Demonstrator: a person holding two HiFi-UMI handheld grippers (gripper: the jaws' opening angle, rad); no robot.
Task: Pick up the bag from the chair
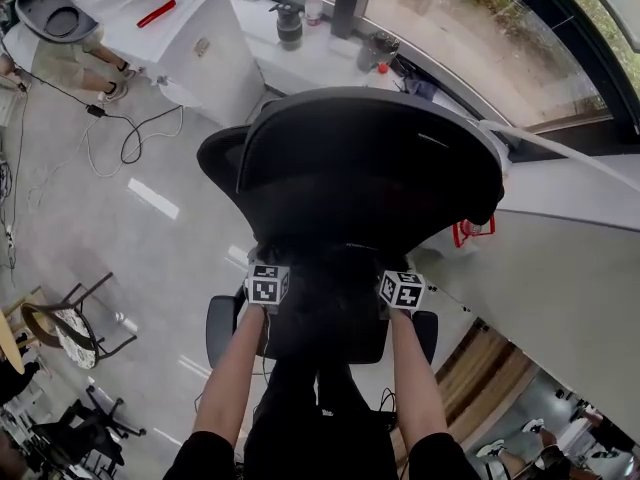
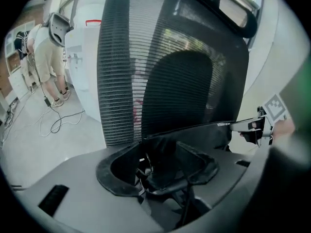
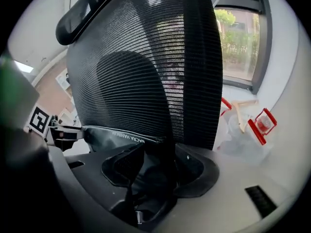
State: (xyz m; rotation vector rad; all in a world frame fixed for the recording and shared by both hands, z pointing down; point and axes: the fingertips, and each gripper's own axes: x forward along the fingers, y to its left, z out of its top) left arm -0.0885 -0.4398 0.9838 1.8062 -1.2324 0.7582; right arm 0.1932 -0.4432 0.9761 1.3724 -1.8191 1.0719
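A black mesh office chair (image 1: 370,158) fills the middle of the head view, its back towards me. A black bag (image 1: 330,318) lies on the seat, hard to tell from the dark seat there. My left gripper (image 1: 272,273) and right gripper (image 1: 398,276) are down at the bag's two sides, marker cubes up. In the left gripper view the jaws (image 2: 160,174) stand wide, with the bag (image 2: 194,135) and its straps lying between them. The right gripper (image 3: 146,183) is likewise open around black bag fabric (image 3: 121,140), whose upper edge bears white print.
The chair's armrests (image 1: 220,328) flank my forearms. A white counter with bottles (image 1: 313,6) runs behind the chair under the window. A cable (image 1: 130,138) trails over the floor at left, where a person (image 2: 46,57) stands. A red-lidded container (image 3: 260,125) sits at right.
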